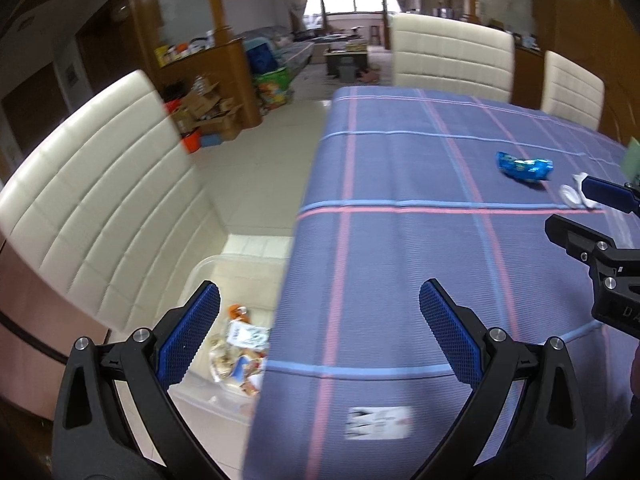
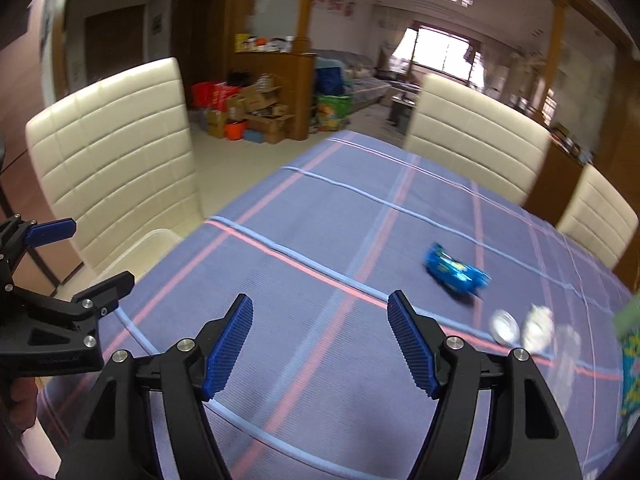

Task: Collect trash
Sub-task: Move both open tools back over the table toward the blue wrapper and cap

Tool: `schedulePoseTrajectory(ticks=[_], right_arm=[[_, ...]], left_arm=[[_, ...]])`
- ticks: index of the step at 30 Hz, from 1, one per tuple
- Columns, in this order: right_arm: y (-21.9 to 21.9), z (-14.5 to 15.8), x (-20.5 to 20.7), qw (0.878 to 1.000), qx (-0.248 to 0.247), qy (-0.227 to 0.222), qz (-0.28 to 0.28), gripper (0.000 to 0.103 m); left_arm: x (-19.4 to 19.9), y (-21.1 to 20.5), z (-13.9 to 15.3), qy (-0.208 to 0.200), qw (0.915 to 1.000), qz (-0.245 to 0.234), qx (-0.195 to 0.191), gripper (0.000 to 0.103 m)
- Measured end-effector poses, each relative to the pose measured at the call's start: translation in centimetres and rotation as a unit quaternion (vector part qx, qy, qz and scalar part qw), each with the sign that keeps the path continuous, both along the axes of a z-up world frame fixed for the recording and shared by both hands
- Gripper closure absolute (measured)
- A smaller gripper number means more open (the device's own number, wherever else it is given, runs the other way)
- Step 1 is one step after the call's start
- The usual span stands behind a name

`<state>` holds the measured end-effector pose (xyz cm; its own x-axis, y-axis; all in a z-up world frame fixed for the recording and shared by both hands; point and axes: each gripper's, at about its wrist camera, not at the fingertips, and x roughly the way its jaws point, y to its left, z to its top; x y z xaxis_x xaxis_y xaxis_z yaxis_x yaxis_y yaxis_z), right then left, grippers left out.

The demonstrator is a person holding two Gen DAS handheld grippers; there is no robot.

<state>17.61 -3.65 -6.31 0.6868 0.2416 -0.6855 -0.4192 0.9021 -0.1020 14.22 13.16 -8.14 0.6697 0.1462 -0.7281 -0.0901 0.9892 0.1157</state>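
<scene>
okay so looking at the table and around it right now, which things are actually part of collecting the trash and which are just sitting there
Part of the job:
- blue crumpled wrapper on the tablecloth
- white crumpled scraps near it
- clear plastic bin beside the table, wrappers already inside
- left gripper and right gripper, both open and empty

Just lying about:
- cream chairs
- cardboard boxes on the floor
- white label on the tablecloth
</scene>
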Motion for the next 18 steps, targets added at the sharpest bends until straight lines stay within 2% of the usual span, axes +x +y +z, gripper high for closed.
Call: schedulePoseTrajectory(ticks=[10,18], right_arm=[[-10.6,-1.1,0.7,0.997,0.021,0.015,-0.075,0.035],[-15.8,-2.1,2.1,0.993,0.040,0.026,-0.107,0.035]], left_arm=[[2.7,-8.2,-0.9,0.018,0.9982,-0.056,0.007,0.004],[5.7,-13.6,-1.5,0.026,0.9954,-0.090,0.021,0.004]])
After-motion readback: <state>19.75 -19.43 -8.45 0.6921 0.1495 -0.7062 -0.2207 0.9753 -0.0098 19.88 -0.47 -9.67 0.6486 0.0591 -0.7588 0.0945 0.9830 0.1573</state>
